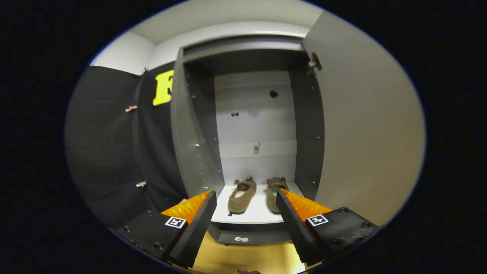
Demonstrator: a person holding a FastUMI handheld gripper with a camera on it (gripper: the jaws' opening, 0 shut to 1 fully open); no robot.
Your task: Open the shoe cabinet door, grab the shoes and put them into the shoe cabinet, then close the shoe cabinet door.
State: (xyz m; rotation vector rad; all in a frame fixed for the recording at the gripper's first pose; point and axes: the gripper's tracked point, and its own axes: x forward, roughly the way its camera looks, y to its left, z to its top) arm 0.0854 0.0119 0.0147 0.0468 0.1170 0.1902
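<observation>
- Resting side by side on the white bottom shelf [258,213] of the tall grey shoe cabinet [194,144]: two brown fuzzy slippers [242,195].
- The claw [246,198] hangs released, gripping nothing, fingers spread before the shelf.
- The grey cabinet door [365,125] stands swung wide beside the right finger.

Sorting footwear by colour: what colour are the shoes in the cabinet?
Brown, fuzzy-looking; the gripper view shows the shoes on the cabinet's bottom shelf, beyond the open gripper.
</observation>
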